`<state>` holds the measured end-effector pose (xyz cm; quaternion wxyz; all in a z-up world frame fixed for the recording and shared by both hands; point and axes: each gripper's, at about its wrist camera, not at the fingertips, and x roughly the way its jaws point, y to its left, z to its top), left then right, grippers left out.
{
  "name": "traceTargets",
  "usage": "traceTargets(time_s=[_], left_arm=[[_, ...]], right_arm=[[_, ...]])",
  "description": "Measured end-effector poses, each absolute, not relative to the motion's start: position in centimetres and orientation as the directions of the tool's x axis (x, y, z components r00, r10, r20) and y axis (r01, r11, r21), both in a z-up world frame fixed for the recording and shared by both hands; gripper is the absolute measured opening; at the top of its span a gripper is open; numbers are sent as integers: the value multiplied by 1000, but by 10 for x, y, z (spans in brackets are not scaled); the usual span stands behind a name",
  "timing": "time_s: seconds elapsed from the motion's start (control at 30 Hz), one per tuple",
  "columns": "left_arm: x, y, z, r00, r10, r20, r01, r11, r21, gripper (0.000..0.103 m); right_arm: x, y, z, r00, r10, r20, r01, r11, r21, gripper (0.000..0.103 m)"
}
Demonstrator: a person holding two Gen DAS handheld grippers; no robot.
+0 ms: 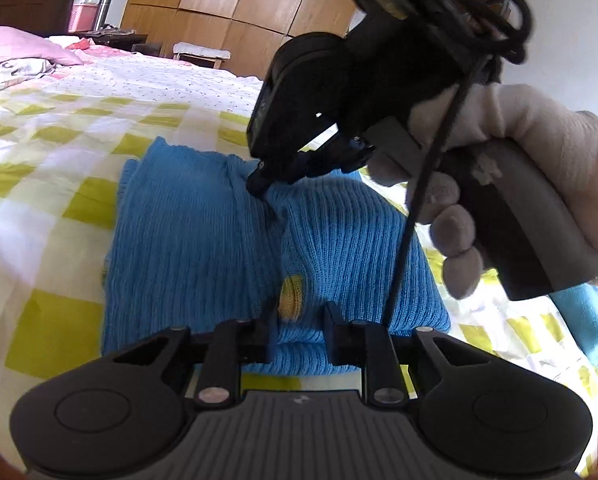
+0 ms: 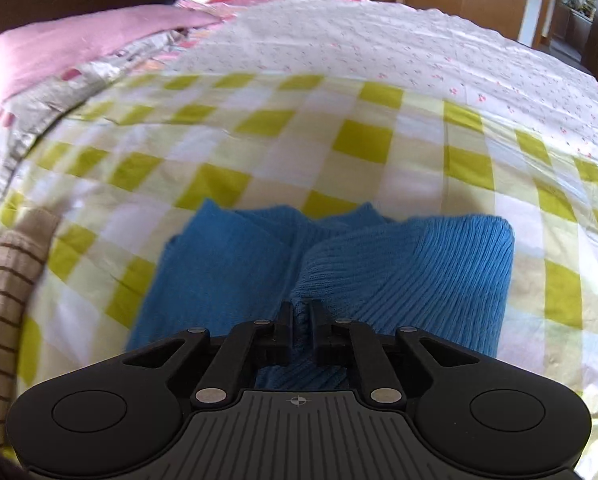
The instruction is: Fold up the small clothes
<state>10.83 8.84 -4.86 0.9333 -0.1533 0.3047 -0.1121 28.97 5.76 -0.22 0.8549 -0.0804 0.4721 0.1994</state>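
Two grippers pinch the blue knit sweater on the checked bed: left gripper fingers grip its near edge, right gripper fingers clamp a raised fold.

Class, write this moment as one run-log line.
left tool: on blue knit garment edge | right tool: pinching garment fold | surface: checked bedsheet

Around the blue knit garment the checked bedspread lies bare beyond it and to its right, giving free passage. Left of the garment, a striped brown cloth sits at the bed's edge. Far beyond it, pink pillows block the bed's head.
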Motion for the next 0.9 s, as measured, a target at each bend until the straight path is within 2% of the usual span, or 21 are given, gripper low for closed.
traceTargets(time_s=[0.03, 0.1, 0.17, 0.3, 0.37, 0.43, 0.57, 0.73, 0.9], left_arm=[[108, 88, -49, 789, -305, -533, 117, 927, -357, 29], [107, 88, -51, 786, -312, -534, 119, 923, -365, 29], [106, 89, -51, 785, -315, -533, 122, 923, -365, 29], [103, 88, -51, 785, -318, -532, 129, 923, -362, 29], [103, 88, -51, 784, -318, -533, 130, 924, -360, 29], [104, 89, -50, 785, -317, -532, 130, 924, -359, 29], [105, 92, -49, 791, -320, -522, 127, 920, -371, 28], [93, 94, -37, 812, -325, -485, 135, 913, -386, 26], [77, 104, -16, 845, -310, -435, 129, 909, -397, 26]], right_arm=[[291, 58, -1, 468, 260, -844, -408, 912, 55, 15], [293, 63, 2, 457, 244, -855, -404, 914, 45, 30], [295, 72, 2, 457, 197, -867, -413, 911, -11, 40], [292, 88, -3, 451, 167, -877, -427, 903, -47, 53], [289, 94, -7, 473, 130, -871, -422, 902, -95, 52], [290, 92, -12, 492, 98, -865, -413, 901, -133, 43], [293, 66, -6, 484, 150, -862, -369, 928, -45, 18], [280, 40, 30, 511, 275, -814, -344, 934, 99, 15], [268, 44, 66, 549, 370, -750, -379, 909, 171, 14]])
